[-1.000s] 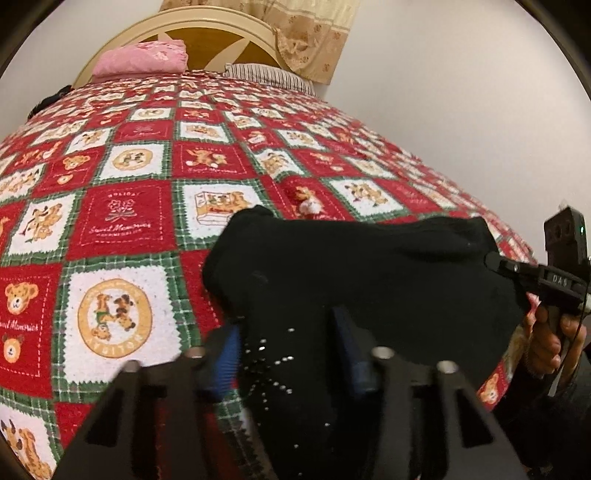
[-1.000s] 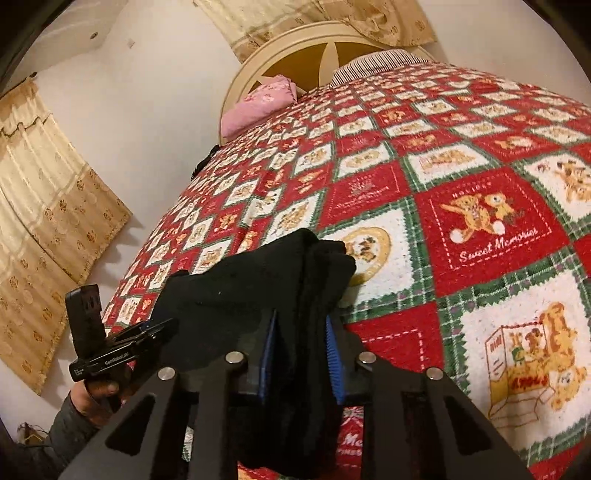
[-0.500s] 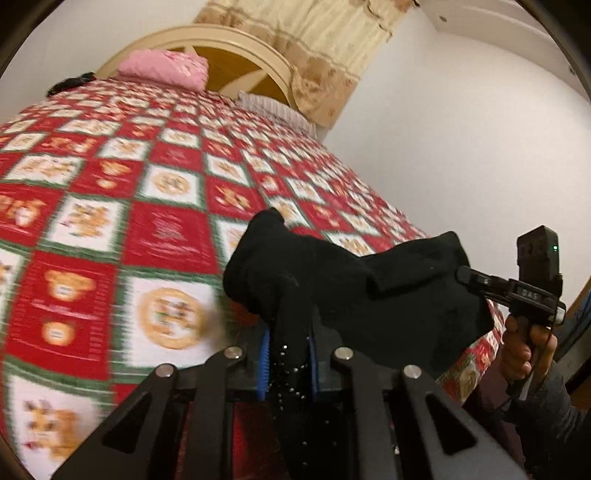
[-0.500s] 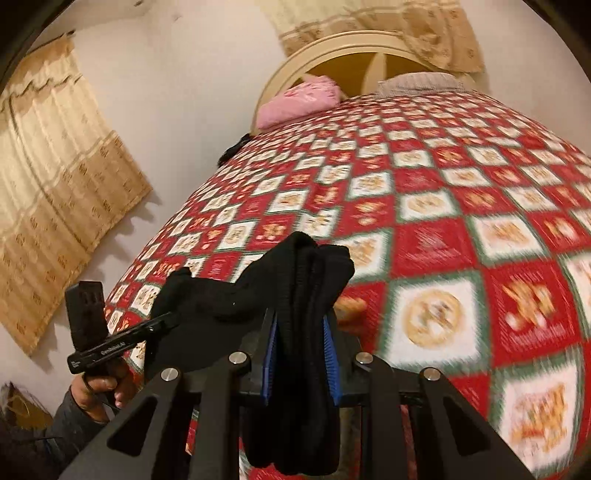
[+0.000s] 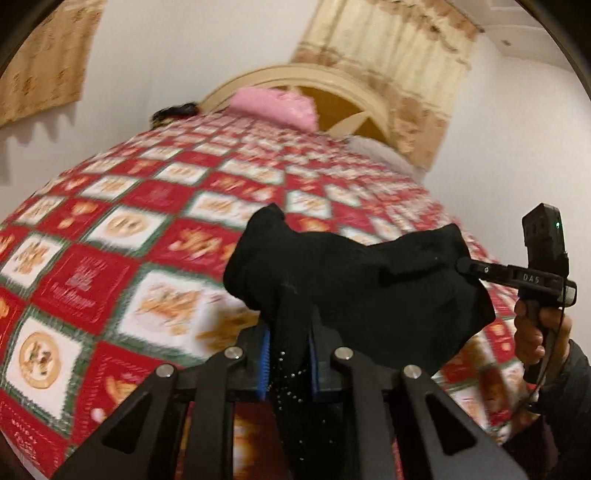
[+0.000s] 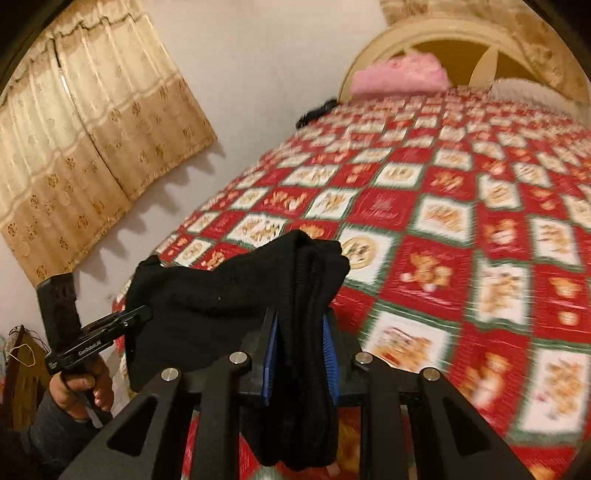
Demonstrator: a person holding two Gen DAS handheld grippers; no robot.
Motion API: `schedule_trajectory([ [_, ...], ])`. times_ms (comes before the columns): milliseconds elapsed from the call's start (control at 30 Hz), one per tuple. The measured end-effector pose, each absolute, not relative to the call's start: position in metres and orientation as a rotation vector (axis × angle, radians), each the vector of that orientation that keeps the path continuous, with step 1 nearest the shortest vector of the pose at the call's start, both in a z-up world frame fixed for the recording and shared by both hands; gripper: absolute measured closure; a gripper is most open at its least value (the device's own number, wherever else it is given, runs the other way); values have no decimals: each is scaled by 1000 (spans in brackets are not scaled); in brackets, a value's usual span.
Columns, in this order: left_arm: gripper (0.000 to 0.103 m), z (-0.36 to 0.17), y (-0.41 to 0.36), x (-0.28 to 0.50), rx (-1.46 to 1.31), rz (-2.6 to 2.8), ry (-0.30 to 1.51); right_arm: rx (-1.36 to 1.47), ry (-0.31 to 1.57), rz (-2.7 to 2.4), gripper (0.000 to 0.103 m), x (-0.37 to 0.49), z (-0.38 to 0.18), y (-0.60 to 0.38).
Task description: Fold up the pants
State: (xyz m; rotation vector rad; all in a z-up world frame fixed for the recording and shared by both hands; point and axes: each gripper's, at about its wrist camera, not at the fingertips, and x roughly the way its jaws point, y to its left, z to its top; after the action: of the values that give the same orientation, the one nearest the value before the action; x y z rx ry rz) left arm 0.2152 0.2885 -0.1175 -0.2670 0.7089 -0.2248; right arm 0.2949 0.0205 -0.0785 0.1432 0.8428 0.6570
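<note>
Black pants point(image 5: 362, 280) hang lifted above the bed, stretched between both grippers. My left gripper point(image 5: 288, 354) is shut on one bunched end of the pants, with cloth pinched between its blue pads. My right gripper point(image 6: 301, 354) is shut on the other thick, layered end of the pants point(image 6: 221, 295). Each gripper also shows in the other's view: the right one point(image 5: 476, 269) at the pants' right edge, the left one point(image 6: 136, 317) at their left edge. The lower part of the pants is hidden behind the gripper bodies.
The bed carries a red, white and green patchwork quilt point(image 5: 122, 258) point(image 6: 461, 229). A pink pillow point(image 5: 273, 107) point(image 6: 399, 74) and a cream headboard point(image 6: 424, 33) stand at the far end. Beige curtains point(image 6: 81, 140) hang on the left wall.
Both grippers have risen and tilted up with the pants, which now hang clear of the quilt. The left gripper closed on the cloth between the first and second earlier frames.
</note>
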Motion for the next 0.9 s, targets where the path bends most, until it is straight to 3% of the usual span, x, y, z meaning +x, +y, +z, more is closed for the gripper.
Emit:
schedule_trajectory([
  [67,84,-133,293,220,-266,-202,750,140,887,645,79,310,-97,34],
  [167,61,-151,298,221,-253,-150,765,186,960,596,78,330,-124,35],
  [200,48,-153,298,220,-248,-125,760,199,976,584,76,334,-130,34],
  [233,44,-154,299,219,-244,-116,756,220,993,566,75,338,-137,29],
  [333,39,-155,303,216,-248,-110,768,251,1000,555,60,341,-148,20],
  [467,37,-155,301,214,-226,-93,768,283,998,559,57,344,-155,14],
  [600,25,-155,300,215,-199,-43,767,266,982,561,56,344,-156,13],
  [700,23,-154,305,214,-224,-40,771,285,980,562,56,344,-155,9],
  [900,15,-145,308,198,-197,38,763,262,950,508,44,337,-147,3],
])
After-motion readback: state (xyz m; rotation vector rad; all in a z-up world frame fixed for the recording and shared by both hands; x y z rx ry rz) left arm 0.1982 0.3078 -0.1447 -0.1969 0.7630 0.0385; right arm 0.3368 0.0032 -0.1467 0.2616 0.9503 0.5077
